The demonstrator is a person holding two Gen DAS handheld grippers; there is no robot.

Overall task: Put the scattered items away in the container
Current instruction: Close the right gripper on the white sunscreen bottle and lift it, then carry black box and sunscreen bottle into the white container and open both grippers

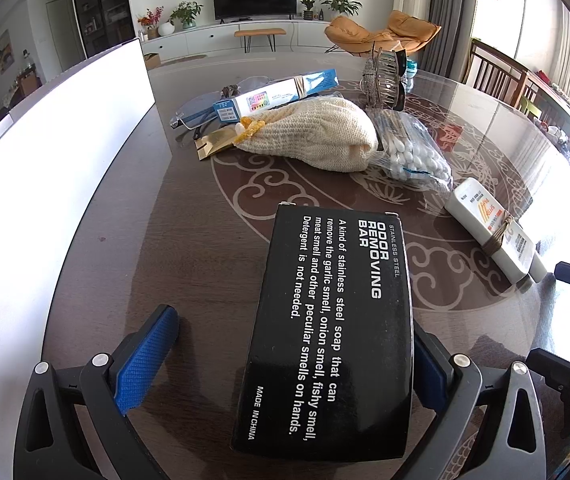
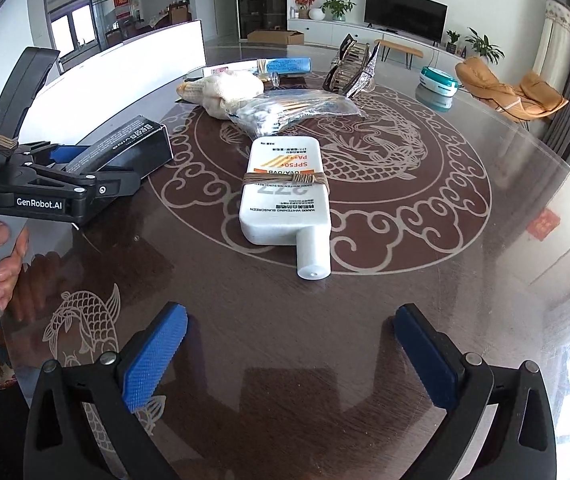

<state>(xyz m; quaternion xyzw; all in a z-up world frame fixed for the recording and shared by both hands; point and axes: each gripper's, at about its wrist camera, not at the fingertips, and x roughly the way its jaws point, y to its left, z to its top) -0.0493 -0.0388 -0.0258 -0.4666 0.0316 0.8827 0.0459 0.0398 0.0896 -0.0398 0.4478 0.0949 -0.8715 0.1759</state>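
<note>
- living-room round dark glass-topped table [image 2: 425, 280] carries scattered items beside a white container wall [image 1: 65, 152].
- left gripper [image 1: 293, 360] spread around a black cardboard soap box [image 1: 329, 328], right pad touching it, left pad apart.
- right gripper [image 2: 289, 344] spread, empty, facing a white flat sunscreen bottle [image 2: 285, 196].

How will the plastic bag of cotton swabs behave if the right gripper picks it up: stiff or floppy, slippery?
The bag of cotton swabs looks thin and crinkled, so it will probably sag and change shape. The swabs inside seem loose and may shift toward one end. Its glossy film could slip between the pads of the open right gripper; it is likely light.
</note>
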